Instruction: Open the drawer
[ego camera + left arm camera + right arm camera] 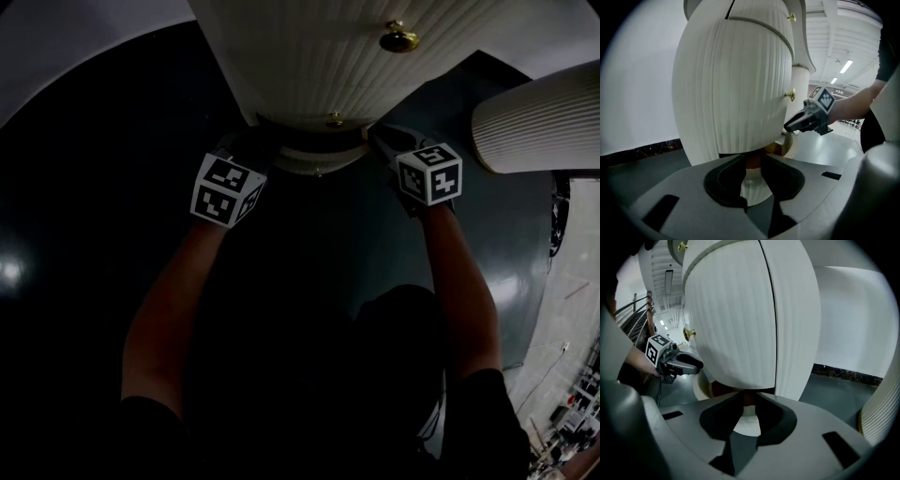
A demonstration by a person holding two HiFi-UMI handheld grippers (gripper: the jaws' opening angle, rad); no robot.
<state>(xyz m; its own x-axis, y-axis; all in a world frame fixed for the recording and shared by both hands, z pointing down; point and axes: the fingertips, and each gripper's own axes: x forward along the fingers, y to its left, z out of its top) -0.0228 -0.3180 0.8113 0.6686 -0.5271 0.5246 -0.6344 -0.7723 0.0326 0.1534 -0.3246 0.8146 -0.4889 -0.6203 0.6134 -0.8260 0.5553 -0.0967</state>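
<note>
Now both of yours are working at the bottom edge of the drawer point(736, 93). It is the bowed, ribbed white front with a brass knob point(790, 95), on the cabinet point(281, 47) that stands far centre on the dark floor point(84, 234).

Your left hand-held gripper point(753, 164) has its jaws drawn in to a narrow gap. The drawer's brown lower edge sits between them, with the pads against it on both sides. Your right hand-held gripper point(749, 403) is on the same edge further right, its jaws likewise narrow and closed on that brown underside.

Each one shows in the other's view, just beside the ribbed front and below the knob. Your forearms reach in from the near side, well apart. Whether the drawer has slid out at all, you cannot tell from these views.
</note>
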